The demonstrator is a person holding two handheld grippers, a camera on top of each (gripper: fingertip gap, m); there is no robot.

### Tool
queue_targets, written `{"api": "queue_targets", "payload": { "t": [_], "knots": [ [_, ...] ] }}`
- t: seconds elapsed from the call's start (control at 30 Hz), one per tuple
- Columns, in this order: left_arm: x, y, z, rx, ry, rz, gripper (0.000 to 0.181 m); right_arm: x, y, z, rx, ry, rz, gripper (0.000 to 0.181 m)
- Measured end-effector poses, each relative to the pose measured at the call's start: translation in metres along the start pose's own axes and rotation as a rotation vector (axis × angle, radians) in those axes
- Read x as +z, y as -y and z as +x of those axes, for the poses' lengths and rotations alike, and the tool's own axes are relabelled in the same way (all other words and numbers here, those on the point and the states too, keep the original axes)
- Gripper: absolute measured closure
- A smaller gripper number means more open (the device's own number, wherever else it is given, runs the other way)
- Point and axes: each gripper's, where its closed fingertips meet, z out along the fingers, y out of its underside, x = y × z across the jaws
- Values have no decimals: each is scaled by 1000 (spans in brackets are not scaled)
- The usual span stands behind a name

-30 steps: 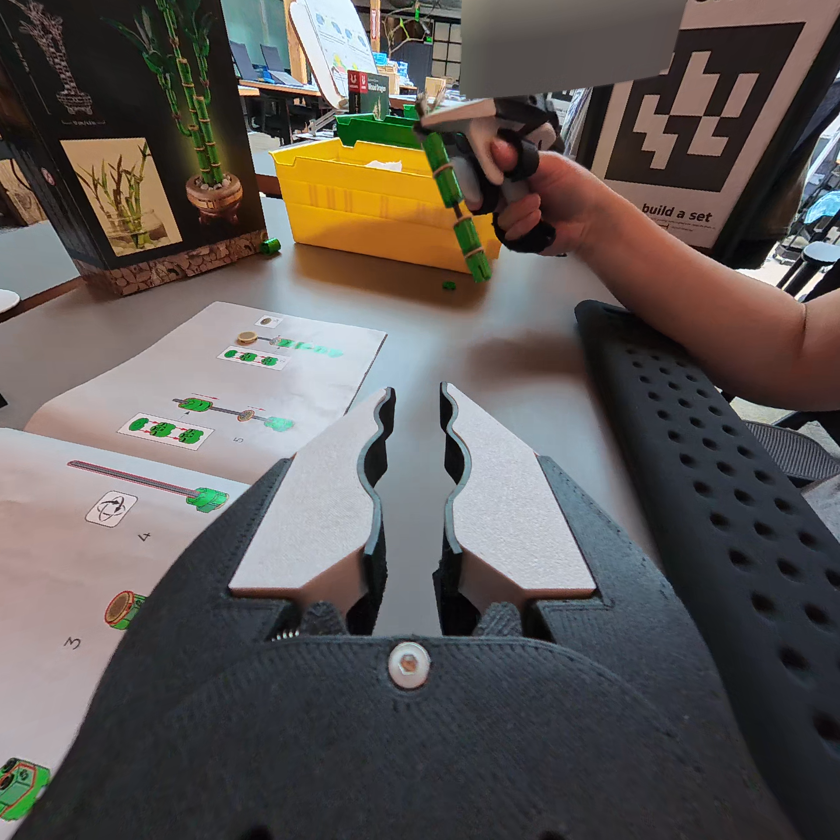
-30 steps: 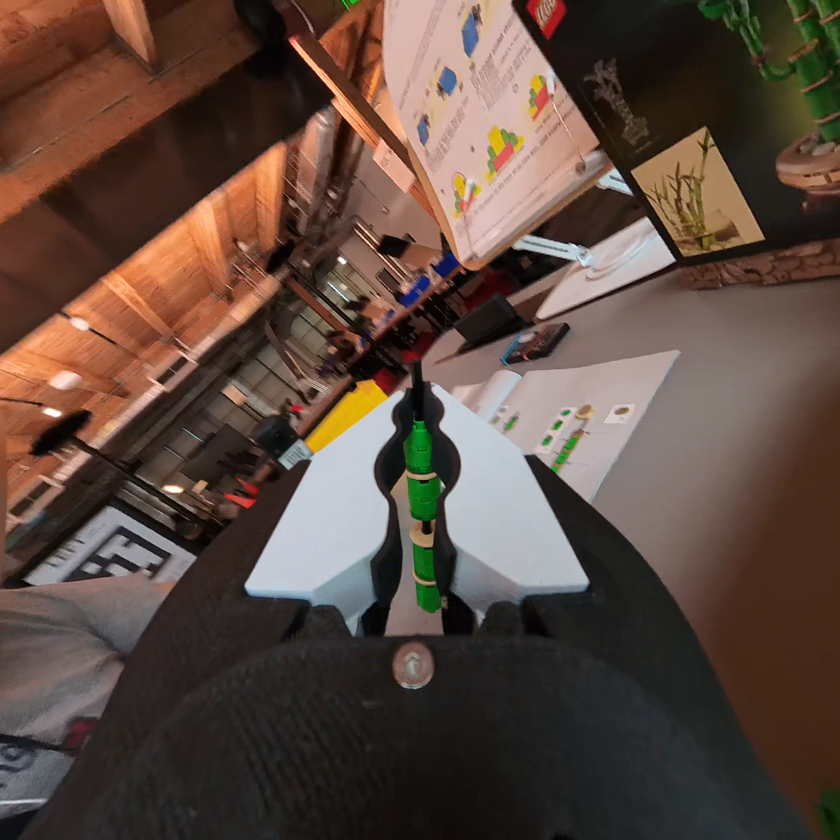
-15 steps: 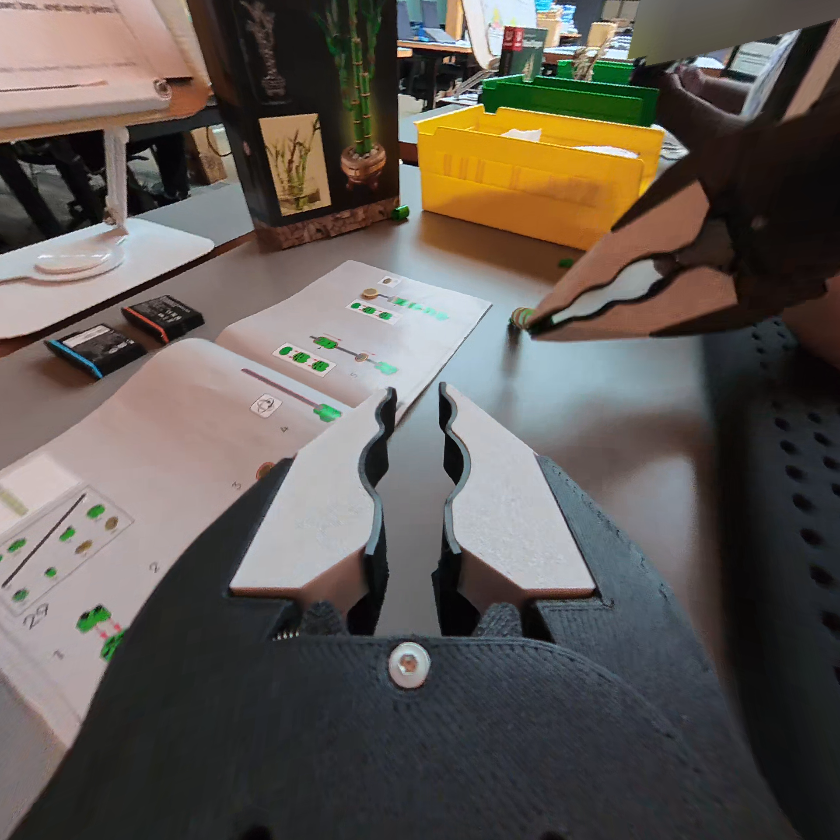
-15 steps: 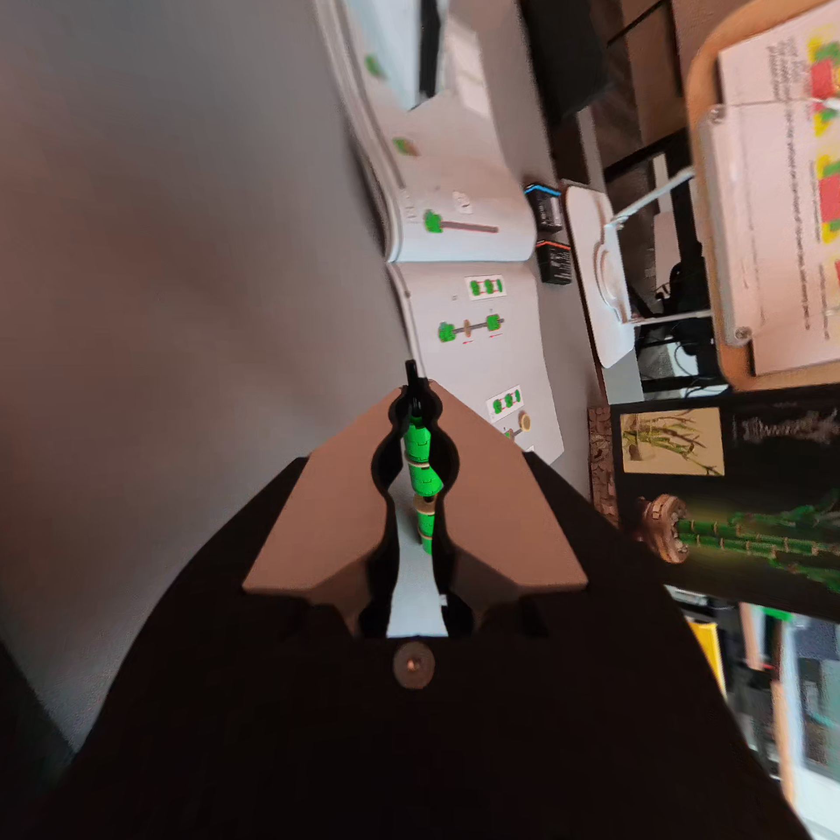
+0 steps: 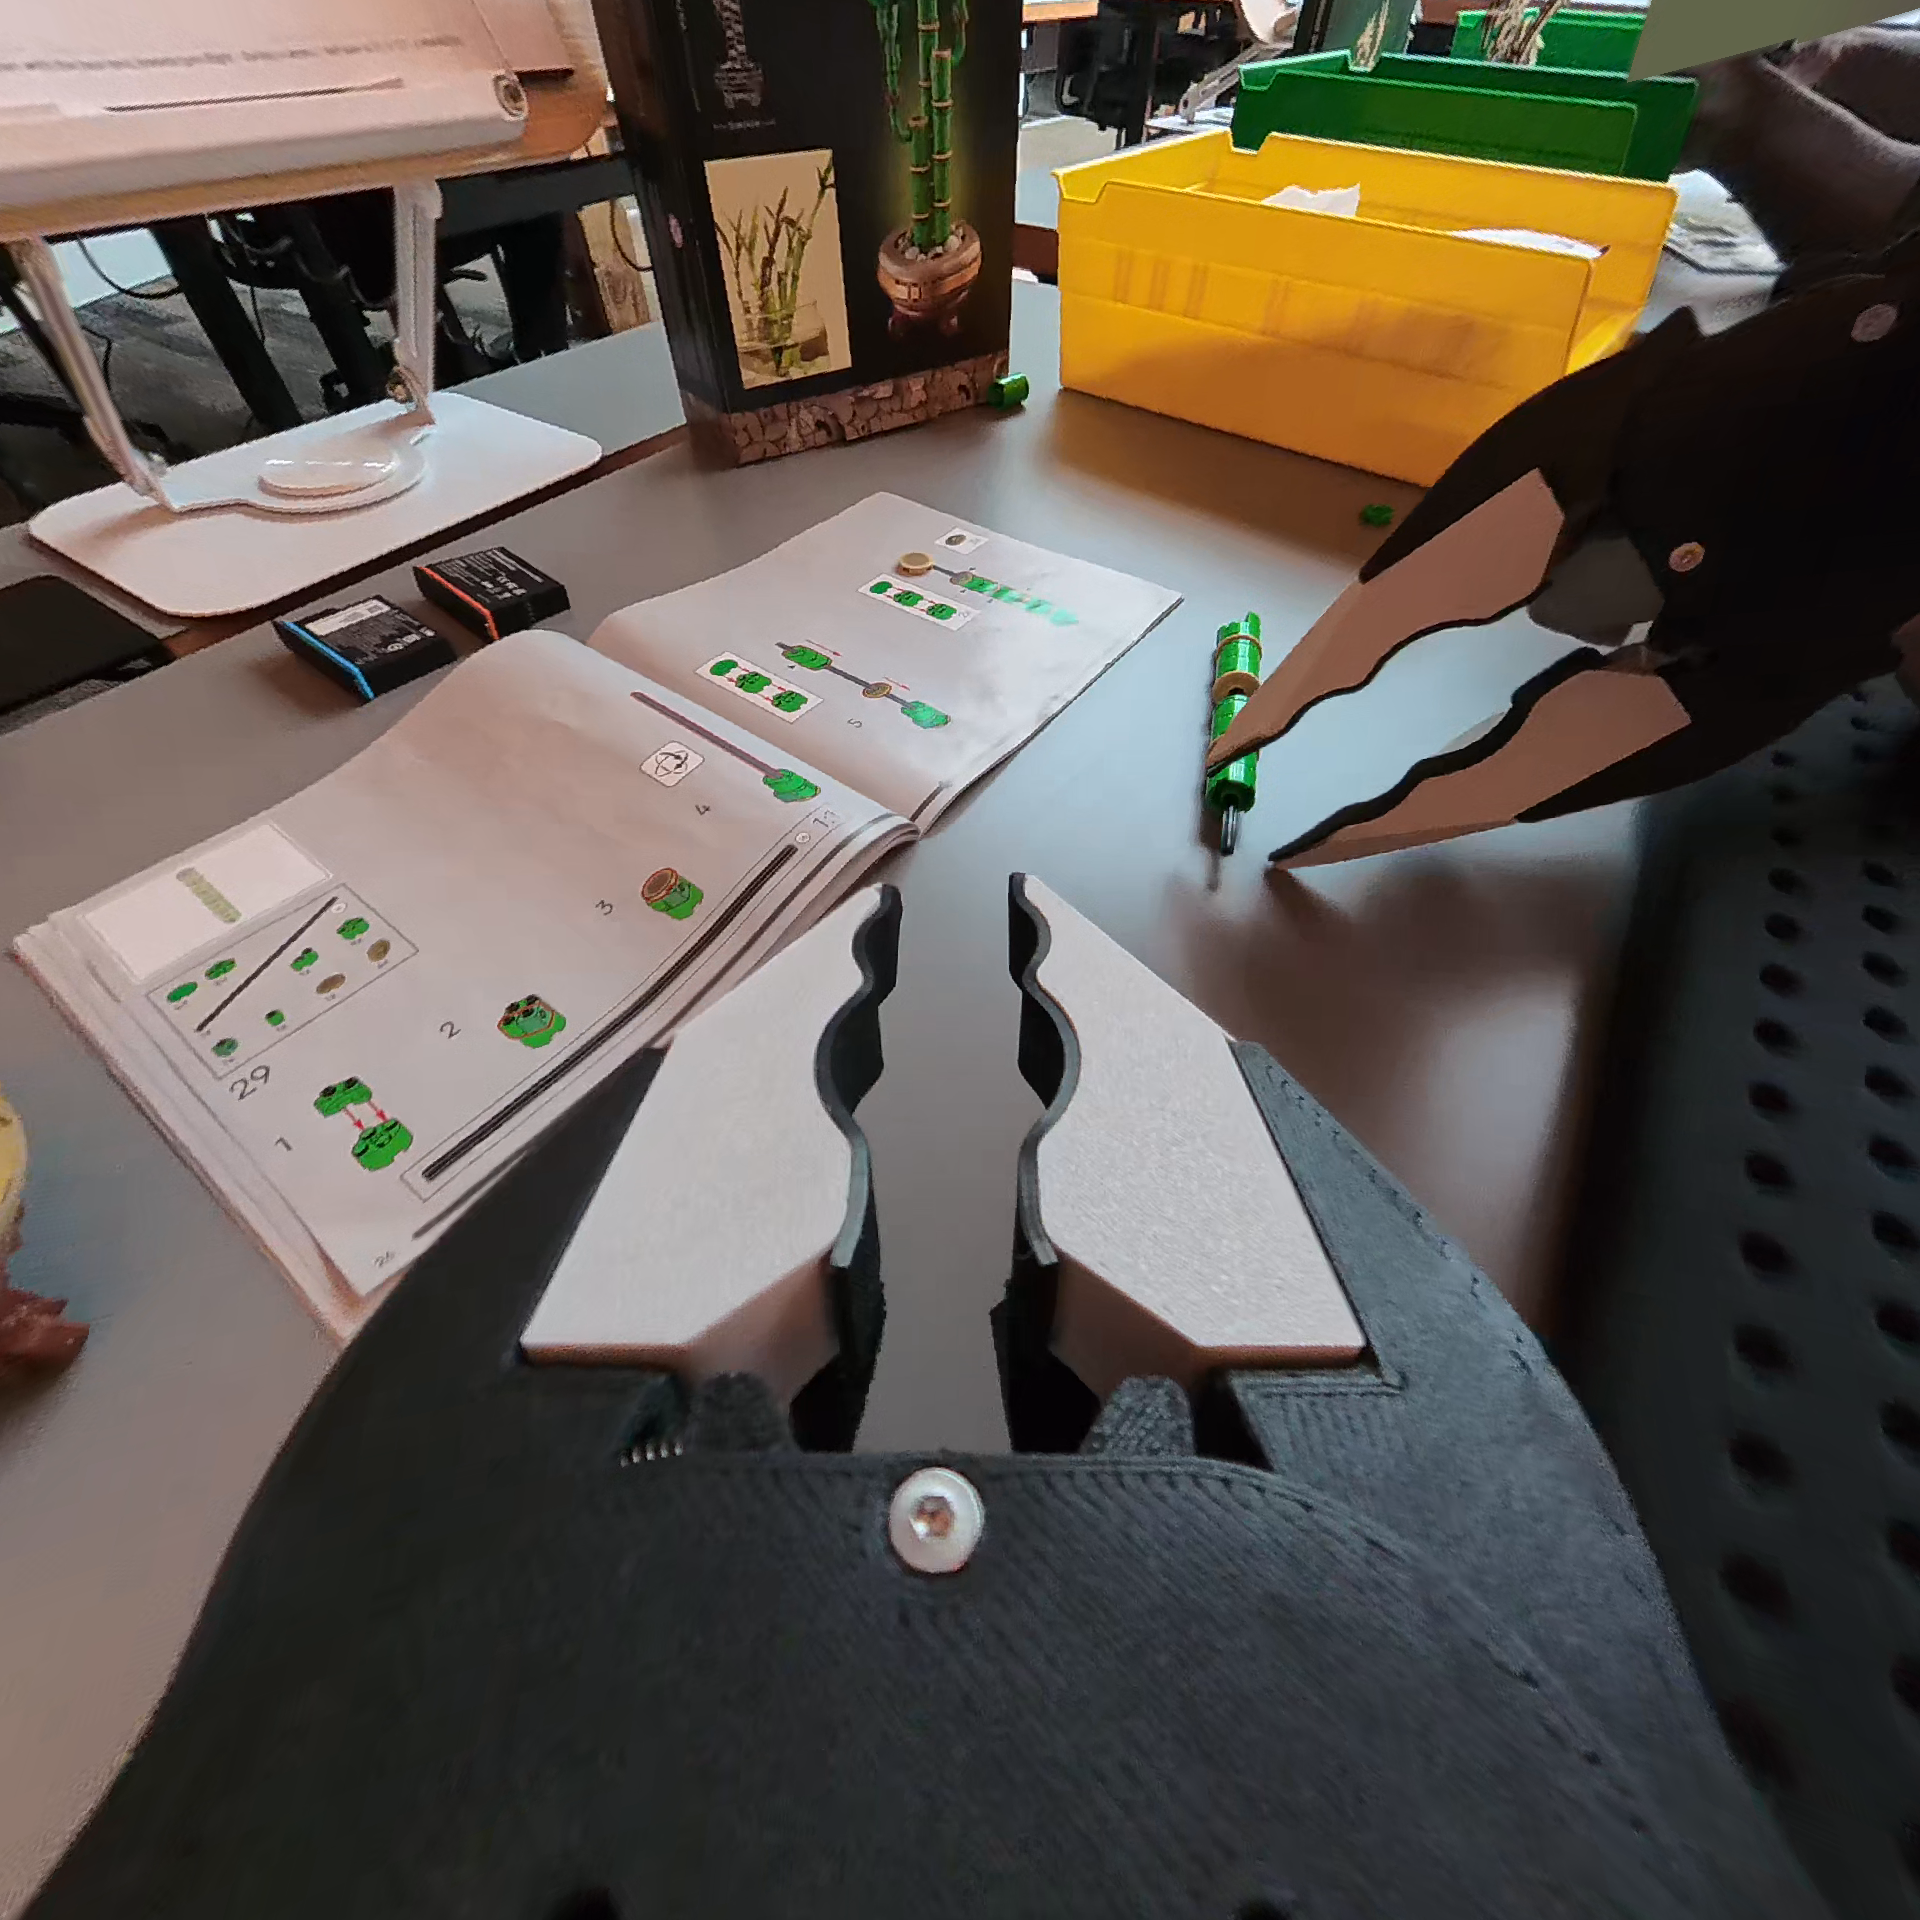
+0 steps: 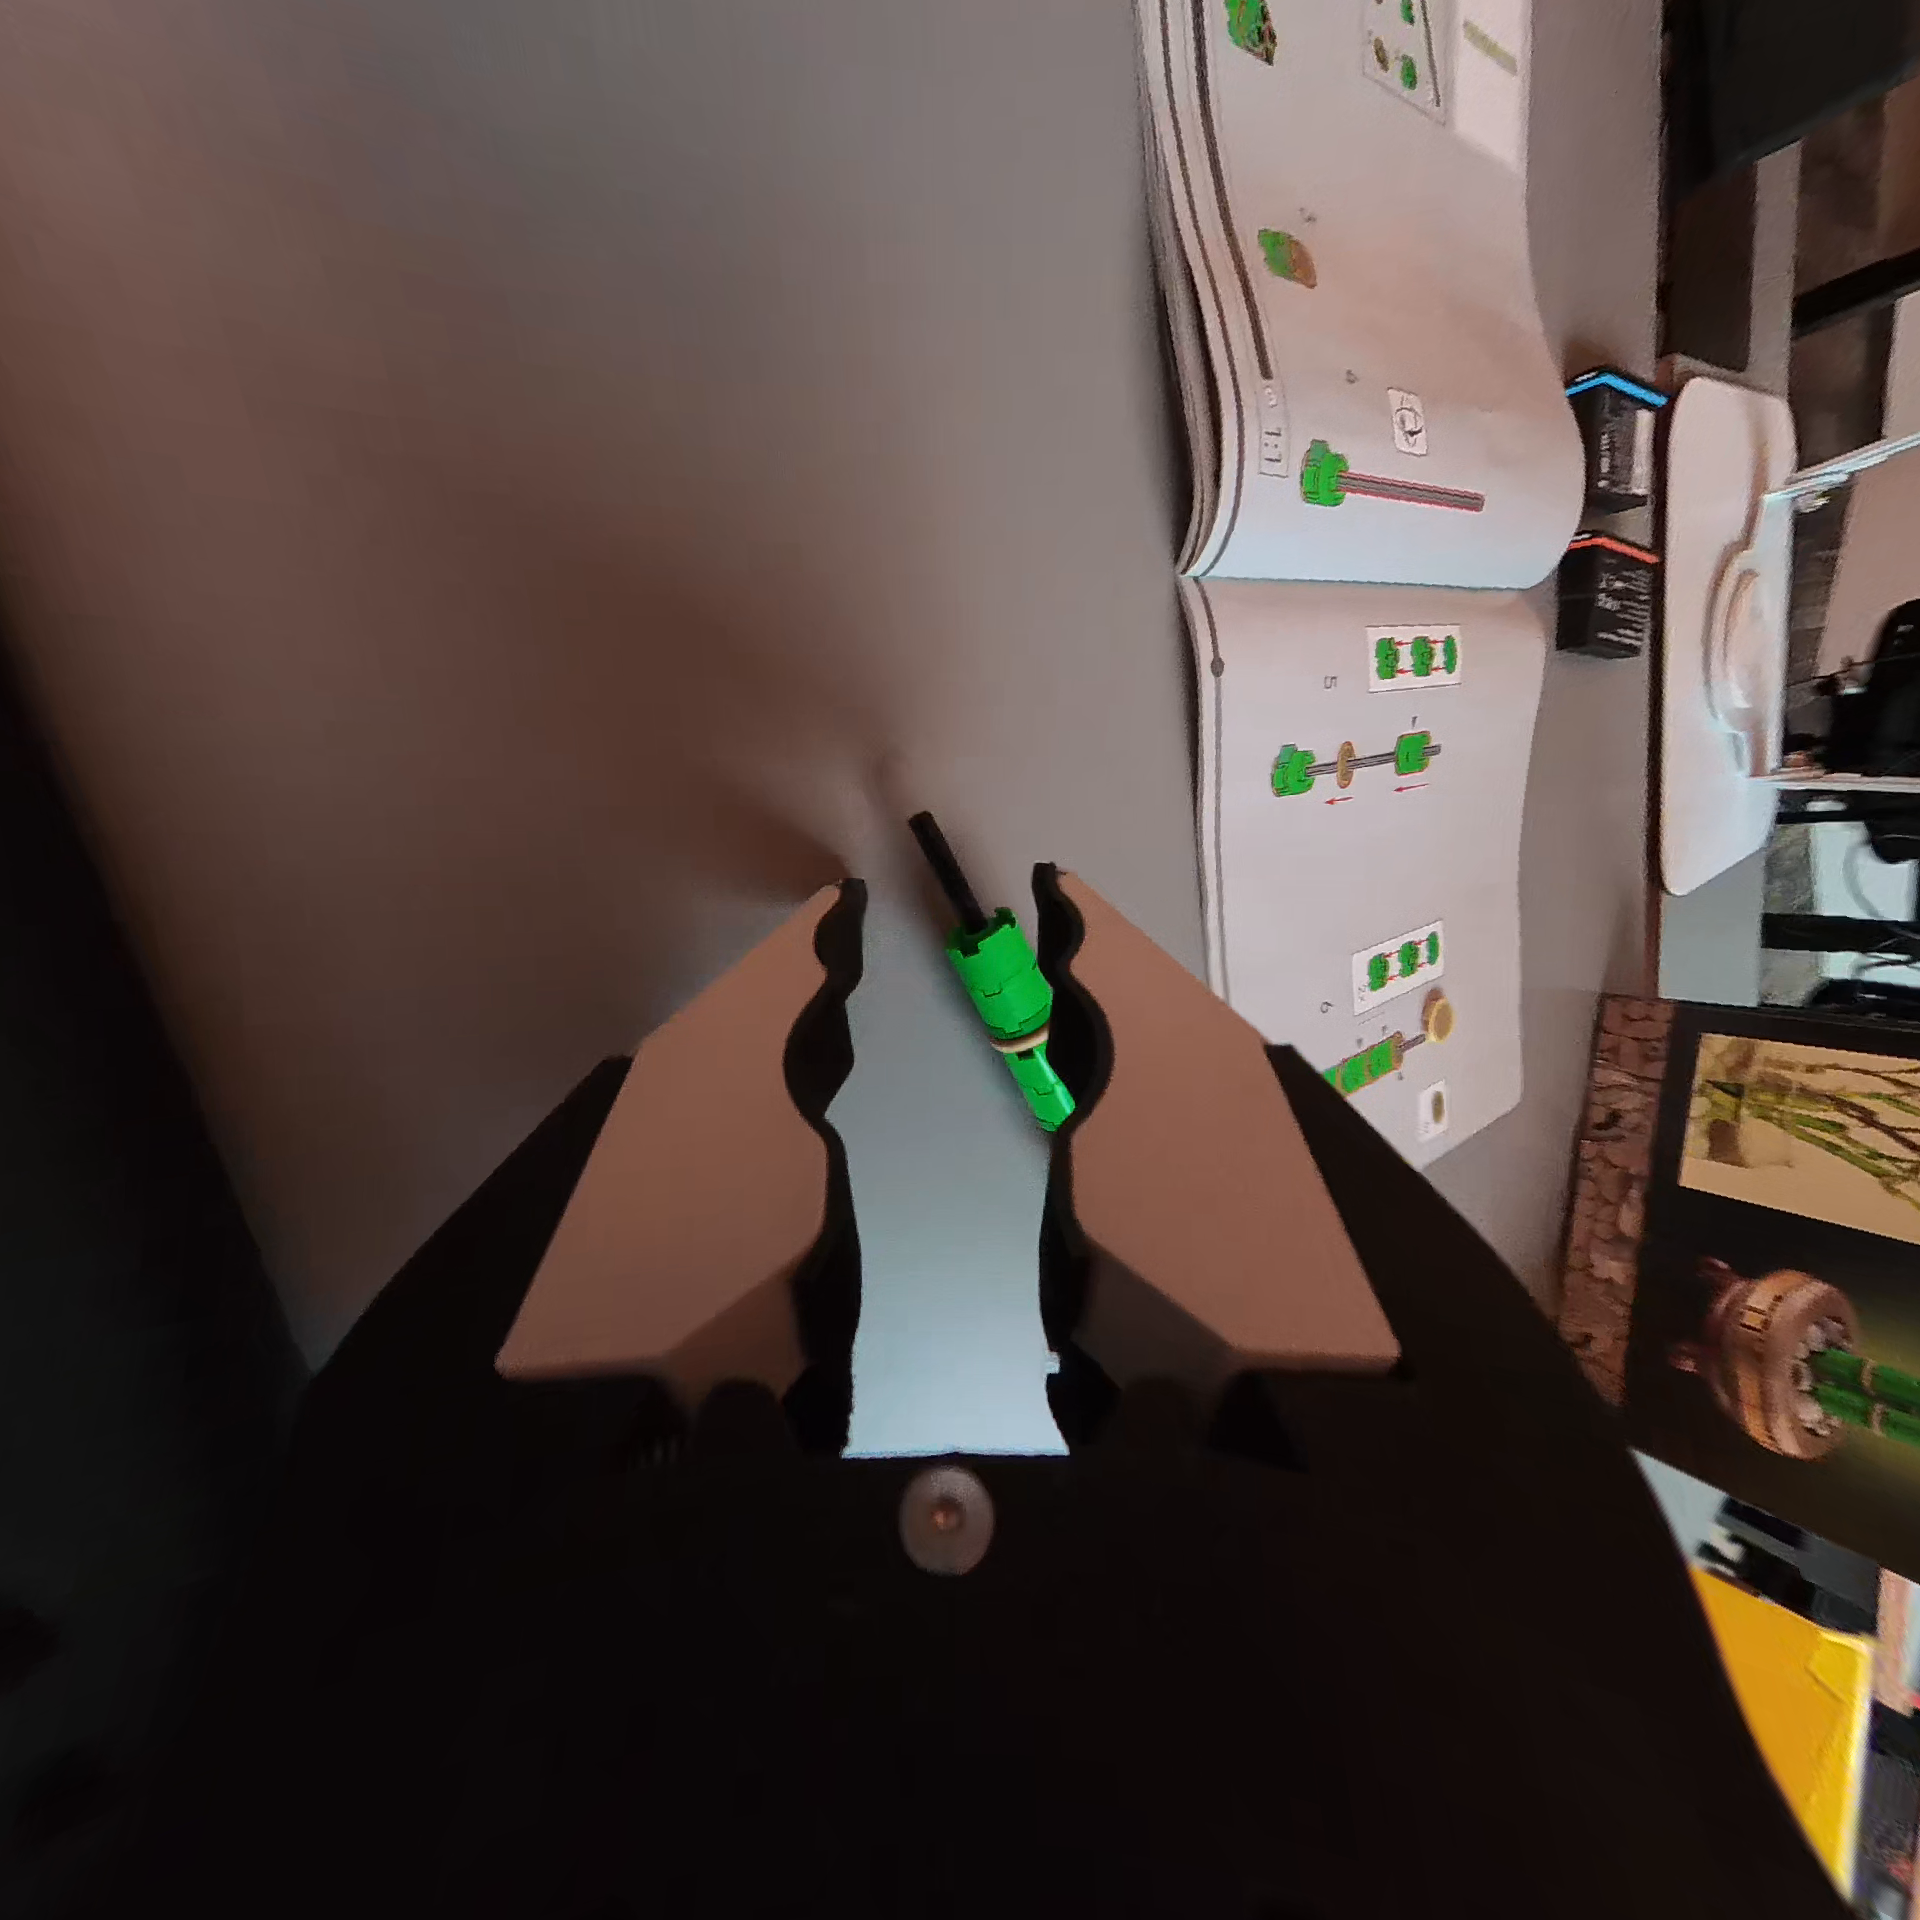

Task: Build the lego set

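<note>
A green bamboo stalk (image 5: 1234, 717) of stacked green pieces with tan rings on a black axle lies on the grey table, right of the open instruction booklet (image 5: 727, 779). My right gripper (image 6: 948, 883) is open around it; the stalk (image 6: 1003, 987) lies between the fingers, close against the right one, with its black axle tip poking past the fingertips. In the left wrist view the right gripper (image 5: 1242, 810) comes in from the right with its tips at the table. My left gripper (image 5: 954, 904) is open and empty above the table near the booklet's edge.
A yellow bin (image 5: 1351, 281) and a green bin (image 5: 1455, 104) stand at the back right, with the set's box (image 5: 821, 208) beside them. Two small black packs (image 5: 364, 644) and a white stand base (image 5: 312, 488) lie left. Loose green pieces (image 5: 1006, 392) sit near the box. A black perforated surface (image 5: 1818, 1143) is on the right. About 15 cm separates my left fingertips from my right.
My right gripper came down from the air with the stalk, laid it on the table and opened, letting it go. My left gripper turned left and drew back.
</note>
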Motion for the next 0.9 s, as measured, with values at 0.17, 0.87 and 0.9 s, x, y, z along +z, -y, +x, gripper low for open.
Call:
{"api": "queue_targets", "payload": {
  "t": [0.17, 0.87, 0.9],
  "knots": [
    [-27, -3, -3, -52, 34, 44, 161, -30, 3, 0, 274, 134, 192, 140],
    [-65, 0, -1, -77, 36, 169, 161, -90, -117, 51, 645, -85, 388, 139],
    [-64, -1, 0, -69, 34, 160, 161, -83, -113, 46, 629, -33, 389, 142]
  ]
}}
